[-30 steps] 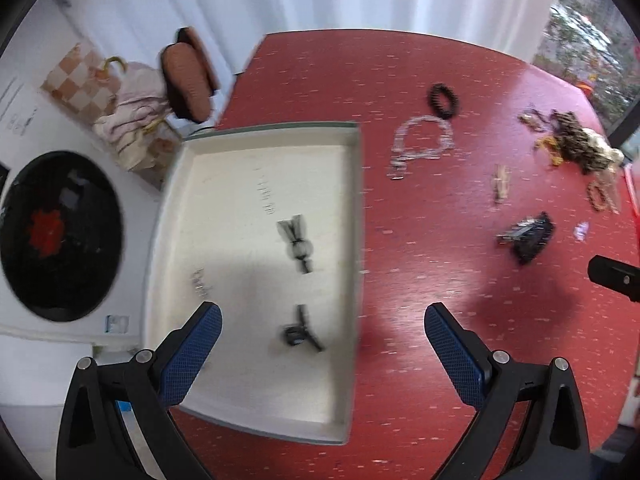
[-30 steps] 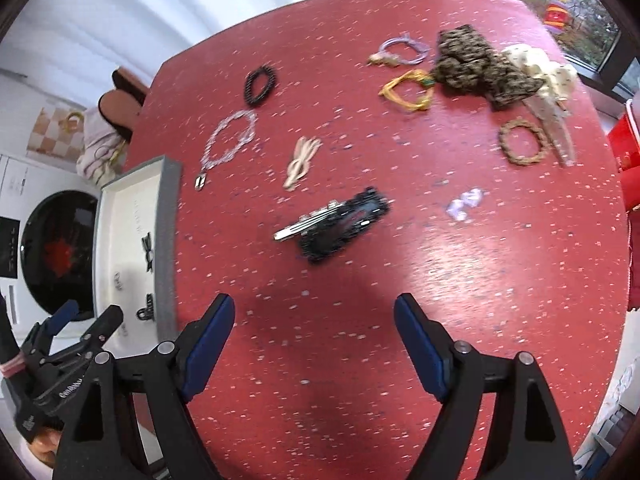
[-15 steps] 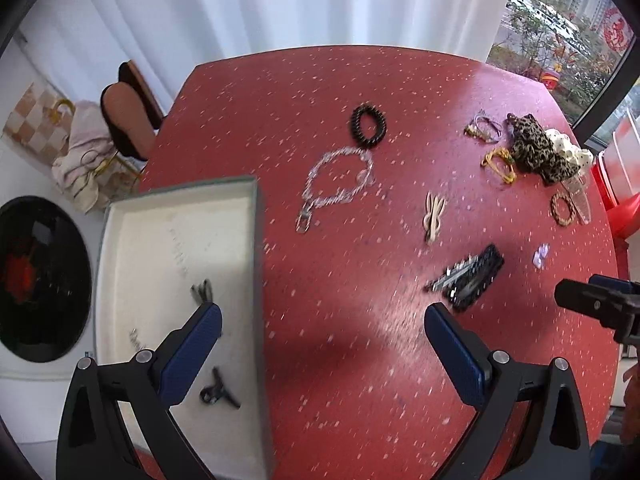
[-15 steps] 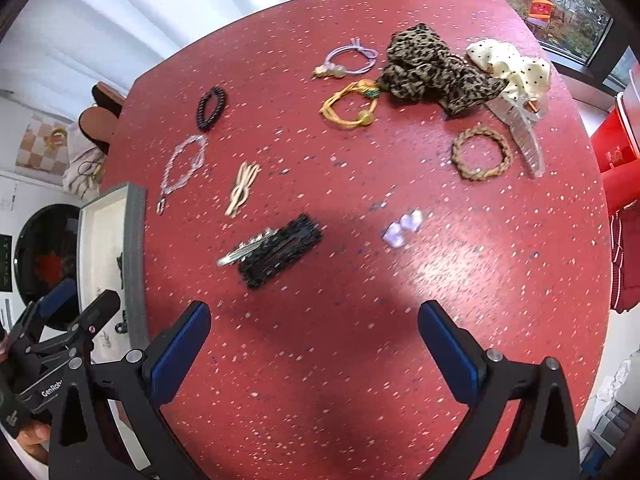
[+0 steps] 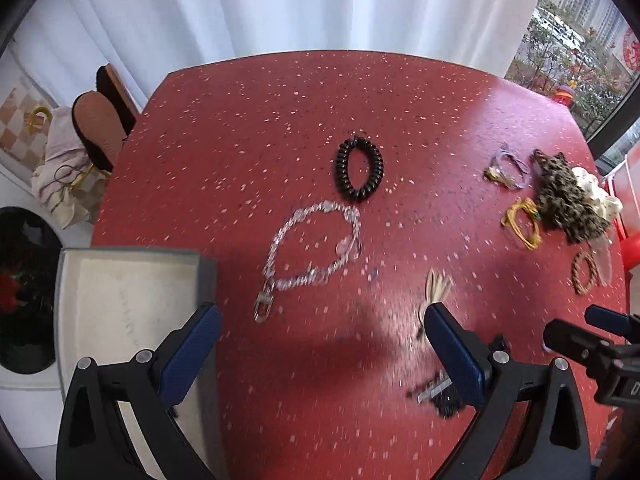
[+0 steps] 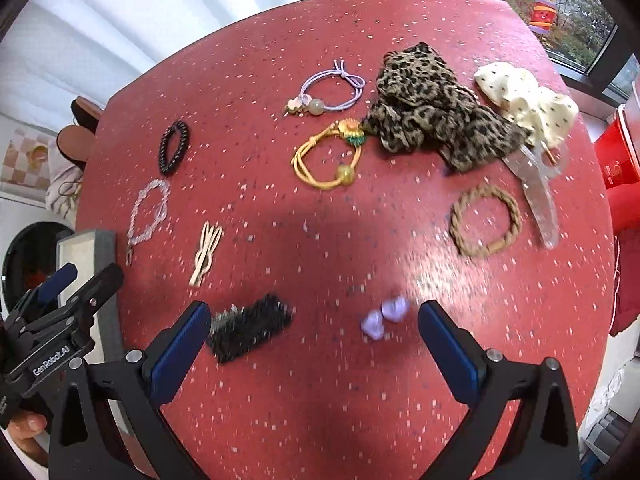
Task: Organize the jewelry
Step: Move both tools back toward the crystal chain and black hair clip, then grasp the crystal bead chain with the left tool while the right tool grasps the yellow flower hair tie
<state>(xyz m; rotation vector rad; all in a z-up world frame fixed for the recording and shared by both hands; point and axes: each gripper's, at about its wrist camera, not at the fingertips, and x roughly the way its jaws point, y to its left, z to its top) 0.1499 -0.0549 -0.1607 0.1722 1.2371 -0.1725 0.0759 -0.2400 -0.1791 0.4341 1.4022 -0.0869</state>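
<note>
While the left gripper (image 5: 320,344) is hovering over the red speckled table (image 5: 280,120) with its blue-padded jaws spread wide and holding nothing, the left wrist view is listing these items: a silver chain necklace (image 5: 308,252) lying just ahead between the fingers; a black spiral hair tie (image 5: 359,169) lying beyond it; a cream hair clip (image 5: 434,292) lying near the right finger; a black comb clip (image 5: 440,394), blurred, showing partly behind that finger; a grey-rimmed jewelry tray (image 5: 128,300) sitting at the table's left edge, under the left finger.

Over in the right wrist view, the right gripper (image 6: 314,344) is likewise standing wide open and empty. Two lilac heart pieces (image 6: 384,316) are lying between its fingers, the black comb clip (image 6: 250,328) just beside the left pad. Farther off are lying a yellow cord bracelet (image 6: 328,156), a lilac hair tie (image 6: 332,90), a leopard-print scrunchie (image 6: 436,112), a cream dotted scrunchie (image 6: 524,100), a clear claw clip (image 6: 538,192), and a braided tan bracelet (image 6: 486,220).
</note>
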